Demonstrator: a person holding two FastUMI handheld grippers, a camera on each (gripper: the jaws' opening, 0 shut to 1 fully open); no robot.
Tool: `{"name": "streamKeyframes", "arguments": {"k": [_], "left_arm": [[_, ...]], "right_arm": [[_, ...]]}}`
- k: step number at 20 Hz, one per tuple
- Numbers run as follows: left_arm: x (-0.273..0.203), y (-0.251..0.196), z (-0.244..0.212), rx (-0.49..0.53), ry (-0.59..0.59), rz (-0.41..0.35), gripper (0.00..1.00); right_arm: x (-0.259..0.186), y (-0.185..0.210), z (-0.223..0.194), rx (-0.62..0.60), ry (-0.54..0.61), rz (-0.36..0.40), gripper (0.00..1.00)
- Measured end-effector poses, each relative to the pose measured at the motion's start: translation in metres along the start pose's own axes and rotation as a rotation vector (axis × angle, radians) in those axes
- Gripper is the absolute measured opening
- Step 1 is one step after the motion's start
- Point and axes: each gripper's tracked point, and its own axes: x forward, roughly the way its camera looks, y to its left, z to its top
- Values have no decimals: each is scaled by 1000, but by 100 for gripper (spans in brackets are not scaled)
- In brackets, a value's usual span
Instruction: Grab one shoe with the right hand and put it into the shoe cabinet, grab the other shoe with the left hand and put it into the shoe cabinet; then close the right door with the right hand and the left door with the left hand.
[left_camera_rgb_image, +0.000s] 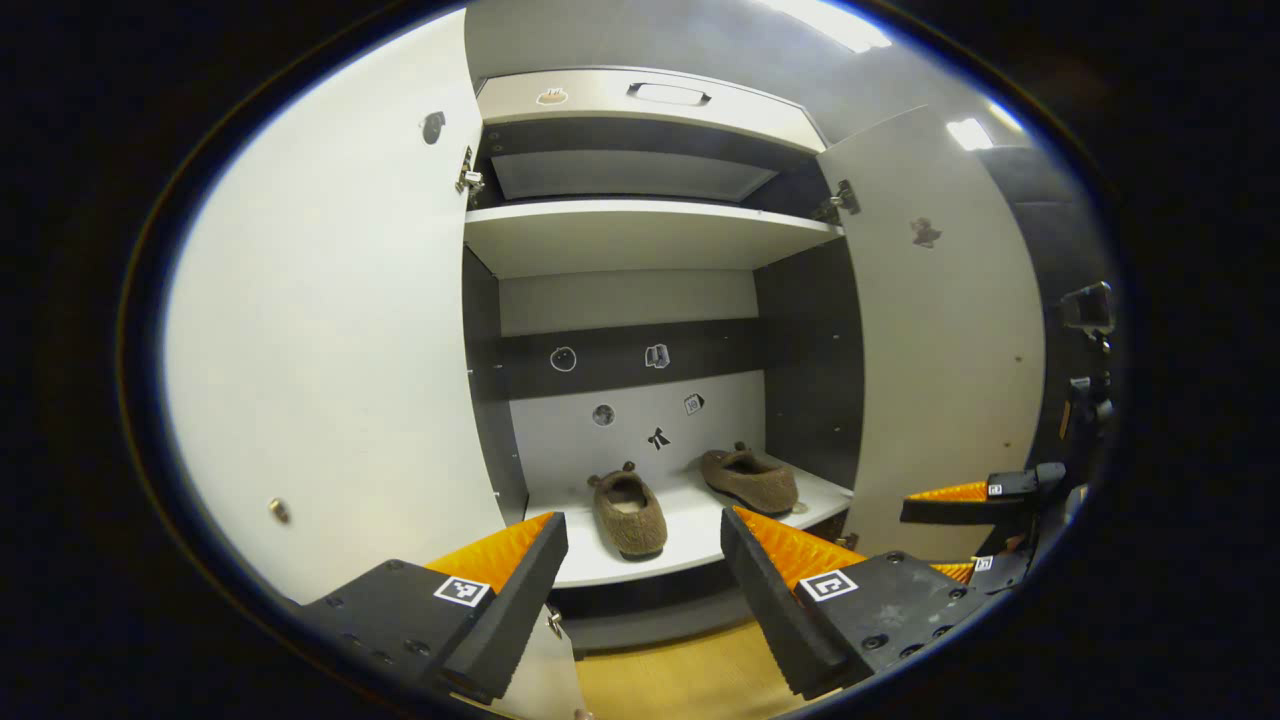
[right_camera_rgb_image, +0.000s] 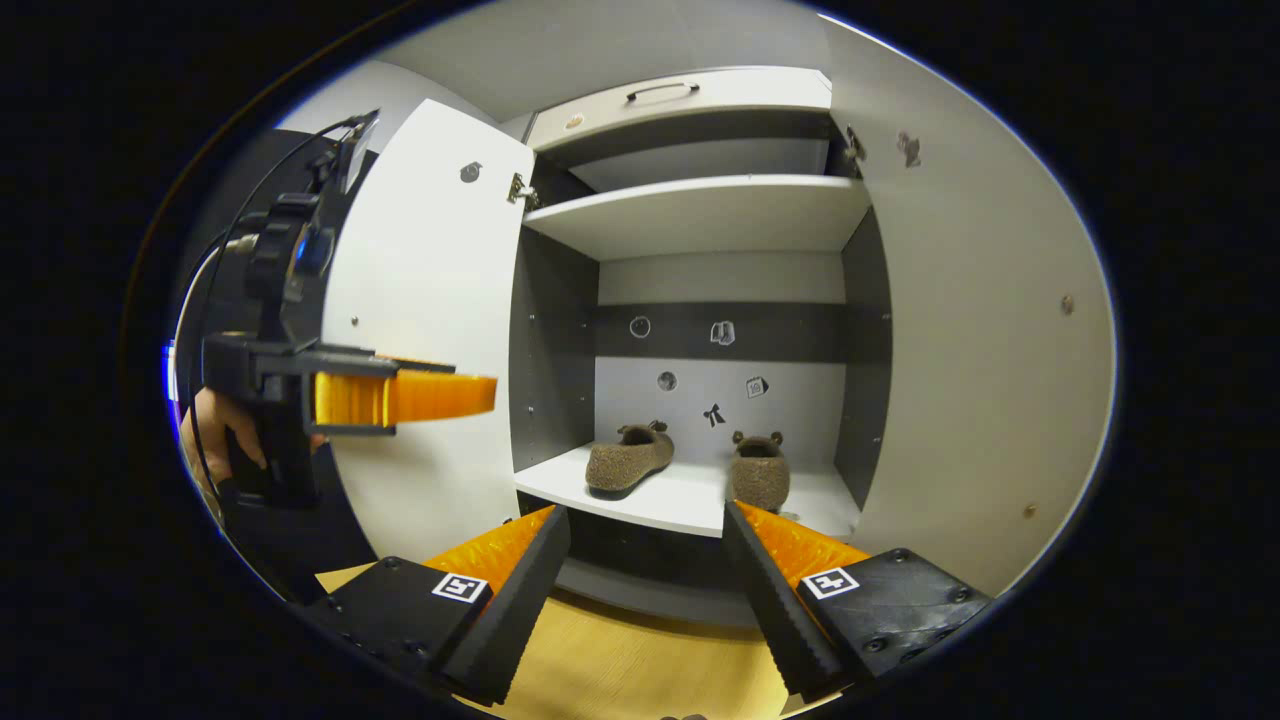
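Two brown fuzzy shoes rest on the lower shelf (left_camera_rgb_image: 690, 545) of the shoe cabinet: one shoe (left_camera_rgb_image: 628, 513) near the middle, the other shoe (left_camera_rgb_image: 750, 480) to its right. In the right gripper view the same pair appears as a shoe (right_camera_rgb_image: 627, 460) lying sideways and a shoe (right_camera_rgb_image: 760, 473) pointing outward. My left gripper (left_camera_rgb_image: 645, 560) stands open in front of the shelf, holding nothing. My right gripper (right_camera_rgb_image: 645, 555) is open too and holds nothing. Both doors are swung open: the left door (left_camera_rgb_image: 330, 330) and the right door (left_camera_rgb_image: 945, 330). The right gripper (left_camera_rgb_image: 965, 495) shows at the far right of the left gripper view.
An upper shelf (left_camera_rgb_image: 640, 230) and a drawer with a handle (left_camera_rgb_image: 668, 95) sit above the shoes. Wooden floor (right_camera_rgb_image: 630, 665) lies below the cabinet. A hand (right_camera_rgb_image: 215, 430) holds the left gripper (right_camera_rgb_image: 400, 398) beside the left door (right_camera_rgb_image: 425, 330). The right door (right_camera_rgb_image: 985, 330) stands close on the right.
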Motion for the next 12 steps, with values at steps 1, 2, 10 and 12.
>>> {"name": "streamKeyframes", "arguments": {"k": [1,2,10,12], "left_arm": [[-18,-6,-1,-15,-6,-15,97],[-32,-9,-1,-31,-18,-28,97],[-114,-7,-30,-63,-23,-96,96],[-123,-3,-28,-87,-37,-102,97]], "right_arm": [[-14,0,10,9,-18,-13,98],[-30,-2,18,16,-34,-33,98],[-137,-115,50,-10,-84,-358,98],[-155,-153,52,6,-89,-446,98]]}}
